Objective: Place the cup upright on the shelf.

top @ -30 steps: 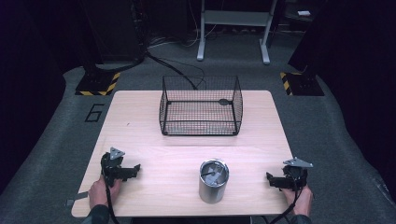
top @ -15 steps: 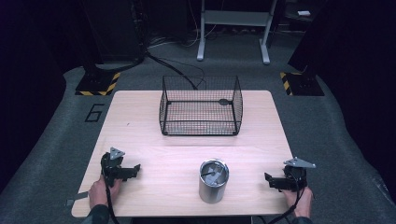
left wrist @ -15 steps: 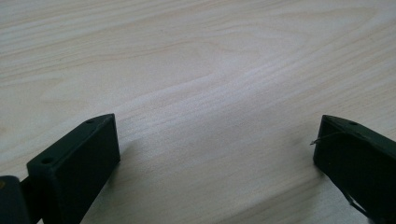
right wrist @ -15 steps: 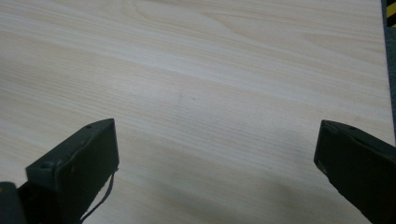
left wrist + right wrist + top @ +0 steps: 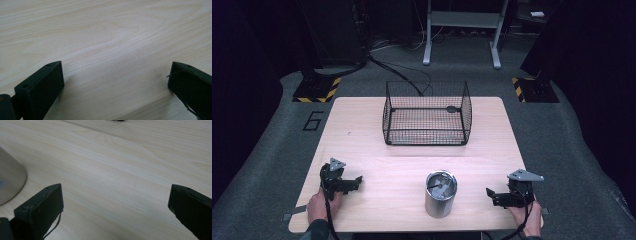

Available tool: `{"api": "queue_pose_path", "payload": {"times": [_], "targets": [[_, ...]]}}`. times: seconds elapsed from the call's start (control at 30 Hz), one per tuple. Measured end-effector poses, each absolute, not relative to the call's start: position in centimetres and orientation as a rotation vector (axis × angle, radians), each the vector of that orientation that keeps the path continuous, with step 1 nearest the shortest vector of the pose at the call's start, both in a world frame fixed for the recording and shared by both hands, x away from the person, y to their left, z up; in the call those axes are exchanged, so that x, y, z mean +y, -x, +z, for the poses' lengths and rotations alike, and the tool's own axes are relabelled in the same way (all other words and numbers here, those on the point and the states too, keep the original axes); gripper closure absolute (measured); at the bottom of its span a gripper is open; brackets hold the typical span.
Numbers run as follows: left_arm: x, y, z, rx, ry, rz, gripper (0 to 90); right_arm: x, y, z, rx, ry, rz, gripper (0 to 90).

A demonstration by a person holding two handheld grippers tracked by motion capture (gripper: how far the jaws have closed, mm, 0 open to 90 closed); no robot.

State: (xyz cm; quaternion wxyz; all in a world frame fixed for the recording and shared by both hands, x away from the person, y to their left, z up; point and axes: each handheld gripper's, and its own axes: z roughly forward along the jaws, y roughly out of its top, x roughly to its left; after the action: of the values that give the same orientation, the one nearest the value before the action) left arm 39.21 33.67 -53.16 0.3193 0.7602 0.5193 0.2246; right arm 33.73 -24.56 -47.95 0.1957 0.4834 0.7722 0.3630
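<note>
I am resting my left tool [image 5: 354,180] and right tool [image 5: 492,194] on the desk [image 5: 362,125], both released and empty. Nothing has shifted since a moment ago. The steel cup [image 5: 440,194] is standing between them, the wire basket [image 5: 427,114] sitting behind it.

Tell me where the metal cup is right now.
In the high view, the metal cup stands near the table's front edge, right of centre, between both grippers and nearer the right gripper.
</note>
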Motion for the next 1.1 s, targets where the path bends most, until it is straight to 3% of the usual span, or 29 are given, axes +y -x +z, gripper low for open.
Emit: {"api": "queue_pose_path", "payload": {"times": [1.1], "targets": [[33.6, -39.2, -53.2, 1.373, -1.989, 0.586, 0.3, -16.2, -31.1, -42.7, 2.387, -0.985, 1.253, 0.0]]}}
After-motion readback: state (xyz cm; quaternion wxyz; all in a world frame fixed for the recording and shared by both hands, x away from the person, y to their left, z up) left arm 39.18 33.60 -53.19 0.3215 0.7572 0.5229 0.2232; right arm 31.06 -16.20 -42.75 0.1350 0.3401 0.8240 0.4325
